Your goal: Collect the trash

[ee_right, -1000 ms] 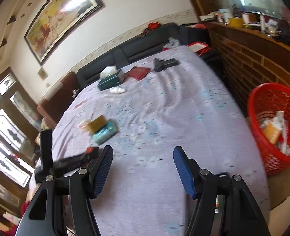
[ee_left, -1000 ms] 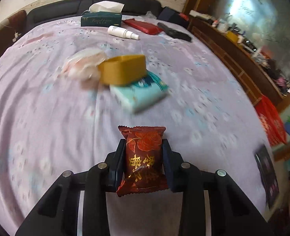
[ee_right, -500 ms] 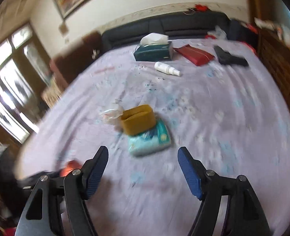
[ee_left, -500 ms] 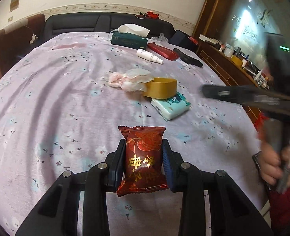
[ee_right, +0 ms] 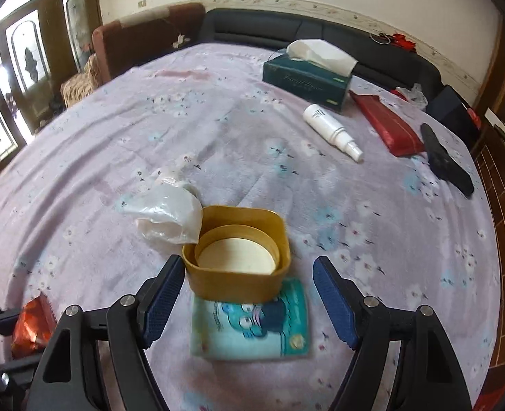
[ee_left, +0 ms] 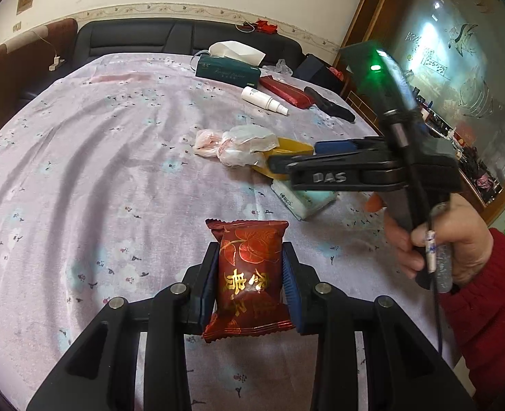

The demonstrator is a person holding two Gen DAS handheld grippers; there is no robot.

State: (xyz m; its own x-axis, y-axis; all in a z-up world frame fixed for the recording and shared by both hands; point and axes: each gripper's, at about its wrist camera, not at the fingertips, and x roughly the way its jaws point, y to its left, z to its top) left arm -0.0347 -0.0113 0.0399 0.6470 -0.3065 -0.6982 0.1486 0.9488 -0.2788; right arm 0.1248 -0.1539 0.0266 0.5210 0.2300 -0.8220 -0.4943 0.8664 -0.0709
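My left gripper (ee_left: pixel 250 286) is shut on a red snack packet (ee_left: pixel 250 274) with gold lettering, held above the purple bedspread (ee_left: pixel 98 171). The packet also shows at the lower left of the right wrist view (ee_right: pixel 31 325). My right gripper (ee_right: pixel 249 294) is open and empty, its fingers either side of a yellow plastic box (ee_right: pixel 238 257) that rests partly on a teal tissue pack (ee_right: pixel 252 328). A crumpled clear plastic bag (ee_right: pixel 166 212) lies against the box's left side. In the left wrist view the right gripper (ee_left: pixel 297 157) reaches in from the right over the box (ee_left: pixel 286 147) and bag (ee_left: pixel 238 144).
At the far end lie a green tissue box (ee_right: pixel 307 75), a white spray bottle (ee_right: pixel 331 130), a red pouch (ee_right: pixel 389 126) and a black remote (ee_right: pixel 444 161). A black headboard (ee_right: pixel 320 30) runs behind. A wooden cabinet (ee_left: pixel 406 109) borders the bed's right side.
My right gripper swung left from facing the red basket and moved down over the yellow box, entering the left wrist view. My left gripper kept hold of the packet and drew back slightly.
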